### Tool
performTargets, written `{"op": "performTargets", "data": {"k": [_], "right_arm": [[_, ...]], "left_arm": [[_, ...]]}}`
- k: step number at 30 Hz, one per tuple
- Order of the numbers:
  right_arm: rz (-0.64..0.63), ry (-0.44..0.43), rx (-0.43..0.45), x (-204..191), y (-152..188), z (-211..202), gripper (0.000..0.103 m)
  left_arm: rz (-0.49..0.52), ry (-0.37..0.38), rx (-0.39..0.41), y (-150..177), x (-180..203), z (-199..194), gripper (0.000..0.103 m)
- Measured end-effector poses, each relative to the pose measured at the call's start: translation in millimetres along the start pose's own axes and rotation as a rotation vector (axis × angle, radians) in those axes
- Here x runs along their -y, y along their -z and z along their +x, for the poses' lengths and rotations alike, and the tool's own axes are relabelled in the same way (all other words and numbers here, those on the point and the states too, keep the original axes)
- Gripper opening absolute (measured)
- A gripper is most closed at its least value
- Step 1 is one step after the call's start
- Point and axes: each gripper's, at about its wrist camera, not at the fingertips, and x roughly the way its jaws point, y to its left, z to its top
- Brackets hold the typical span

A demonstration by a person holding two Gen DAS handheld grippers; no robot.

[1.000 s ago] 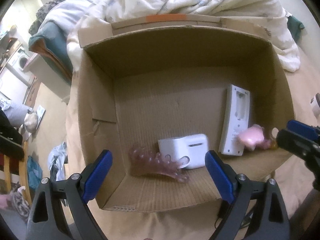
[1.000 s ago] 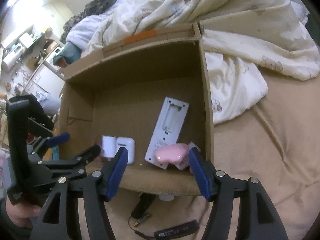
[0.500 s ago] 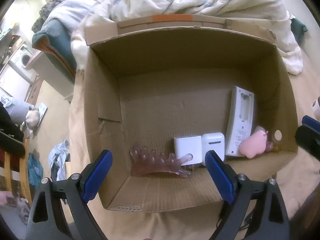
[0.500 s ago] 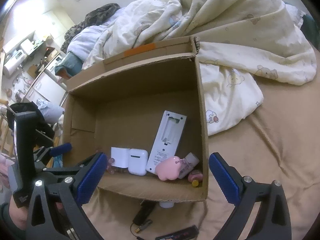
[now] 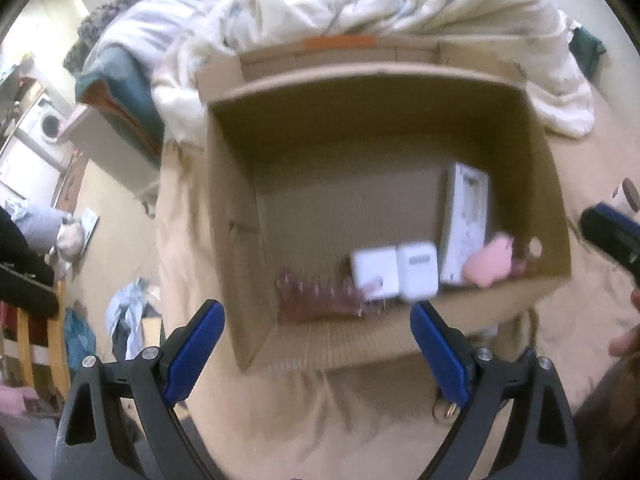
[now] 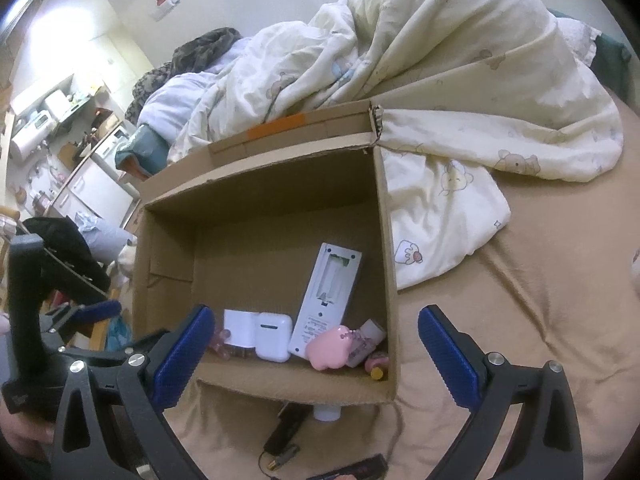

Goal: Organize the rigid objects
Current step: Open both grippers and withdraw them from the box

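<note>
Setting: bedroom; a bed with a tan sheet (image 6: 520,320) carries everything, and a rumpled cream duvet (image 6: 440,80) with bear prints is heaped behind.
Box: an open cardboard box (image 6: 386,240) sits on the sheet, its far flap marked with a strip of orange tape (image 6: 276,126); the duvet touches its right wall.
Remote: a white remote (image 6: 326,300) lies face down inside the box, battery bay open, along the right side of the floor.
Charger: a white plug adapter (image 6: 238,328) rests near the front wall, touching a white earbud case (image 6: 274,336) on its right.
Pink toy: a pink rounded toy (image 6: 328,346) lies at the foot of the remote, just beside a small pale tube (image 6: 366,340) in the front right corner.
Comb: a translucent pink comb-like piece (image 5: 316,300) lies left of the adapter; blurred in the left wrist view.
Outside the box: a black cable with connector (image 6: 286,430) and a dark stick-shaped item (image 6: 352,470) lie on the sheet in front of the box.
Left gripper (image 5: 318,344): jaws spread wide, holding nothing, above the front edge of the box.
Right gripper (image 6: 316,354): jaws spread wide, holding nothing, framing the front right part of the box.
</note>
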Motion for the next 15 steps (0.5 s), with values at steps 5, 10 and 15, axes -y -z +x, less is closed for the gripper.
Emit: {"op": "performTargets", "data": {"k": [5,10,15], "right_arm": [[0.013,-0.015,0.009,4,6,-15,0.103],[0.044,-0.066,-0.005,5,25,-39,0.103],[0.064,-0.077,-0.017,4,47,-55,0.103]], "left_arm": [[-0.037,0.039,-0.017,21,-2,-8,0.093],[-0.088,0.125,-0.08,43,3,-11,0.093],[-0.047,0.129,-0.058,52,12,-18,0.093]]}}
